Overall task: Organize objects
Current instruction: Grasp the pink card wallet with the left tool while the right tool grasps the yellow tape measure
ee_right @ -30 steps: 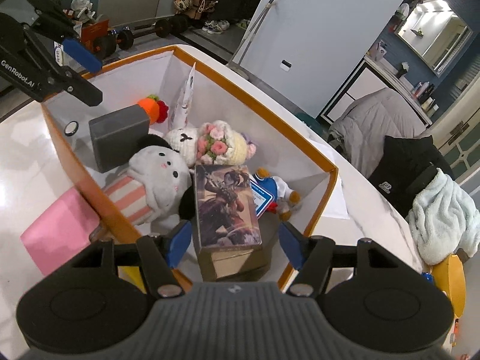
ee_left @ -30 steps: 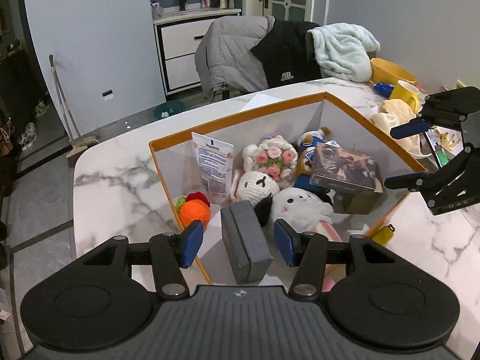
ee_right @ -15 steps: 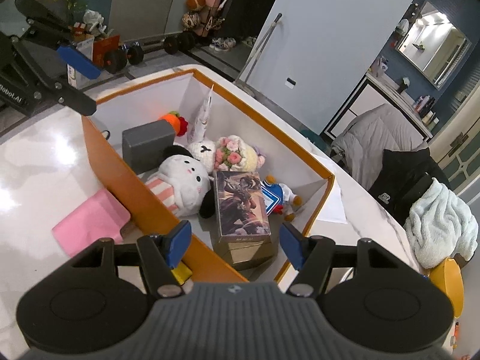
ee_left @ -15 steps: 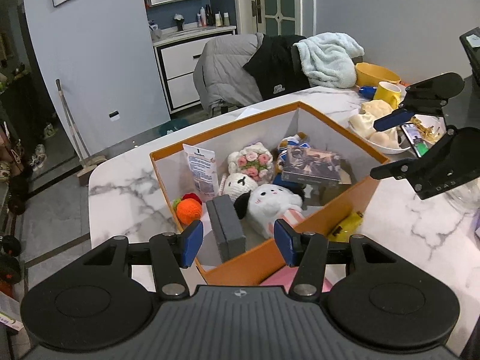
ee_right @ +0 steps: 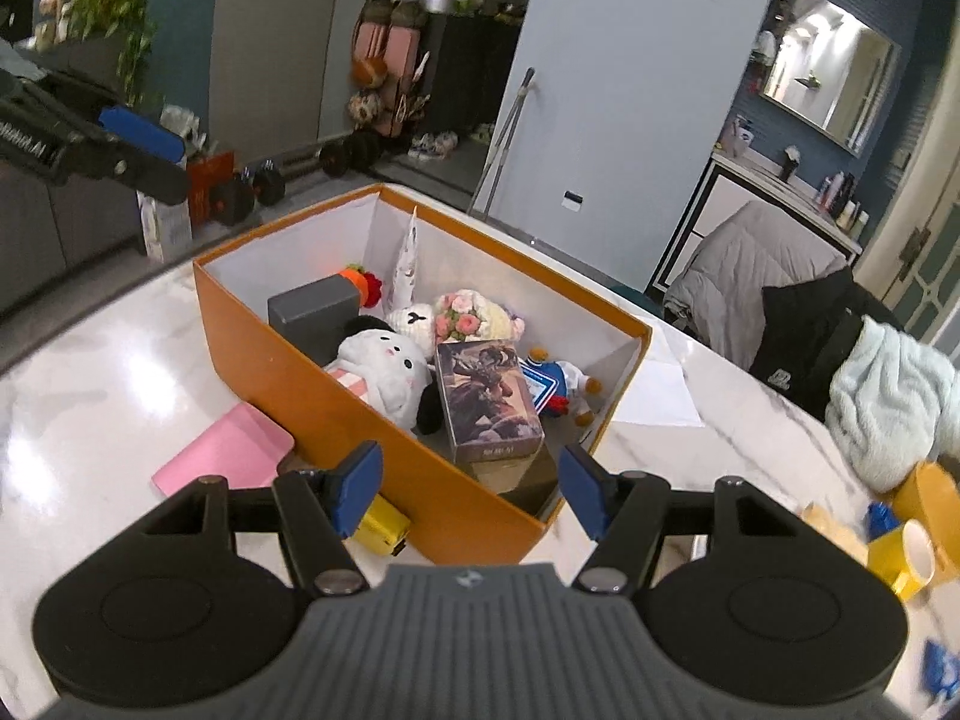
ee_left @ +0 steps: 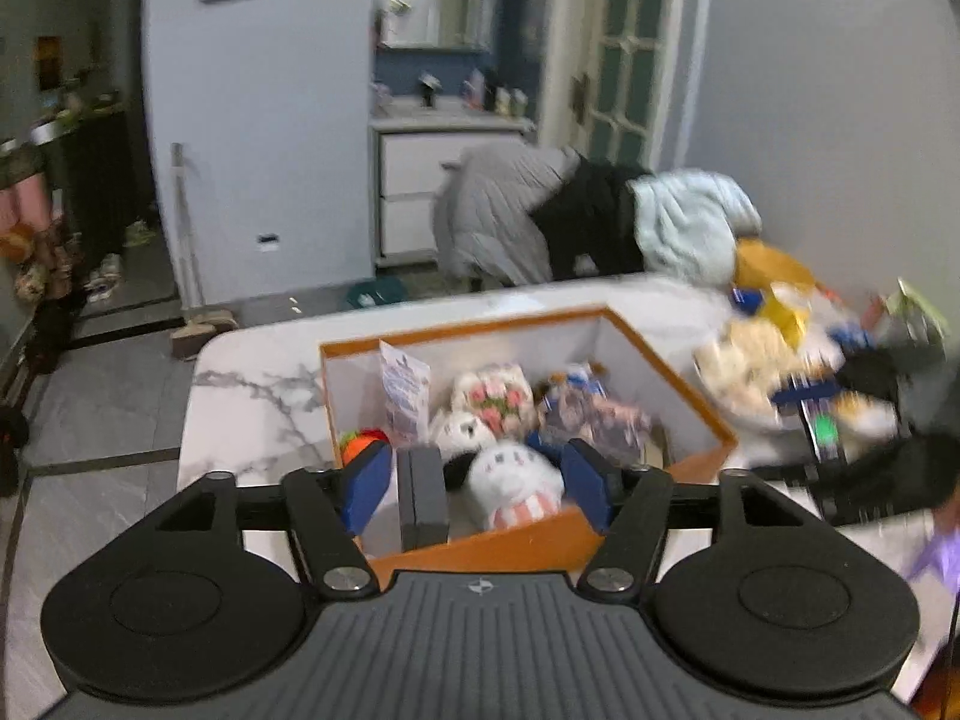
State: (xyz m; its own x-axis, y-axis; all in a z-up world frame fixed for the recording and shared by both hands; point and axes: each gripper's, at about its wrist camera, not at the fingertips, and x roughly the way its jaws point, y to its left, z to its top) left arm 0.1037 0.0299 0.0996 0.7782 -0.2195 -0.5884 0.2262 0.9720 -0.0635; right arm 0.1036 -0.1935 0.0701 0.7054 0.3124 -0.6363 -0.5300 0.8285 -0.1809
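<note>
Here, left gripper (ee_left: 474, 489) jaws wide, empty, right gripper (ee_right: 474, 489) likewise

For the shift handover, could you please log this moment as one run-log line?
left gripper: open, empty | right gripper: open, empty | orange box: holds toys, illustrated box | pink pad: outside on table

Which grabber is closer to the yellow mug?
Right. The right gripper hovers by the box's end, with the yellow mug on the table just off to its side. The left gripper is at the box's other end, farther away.
</note>
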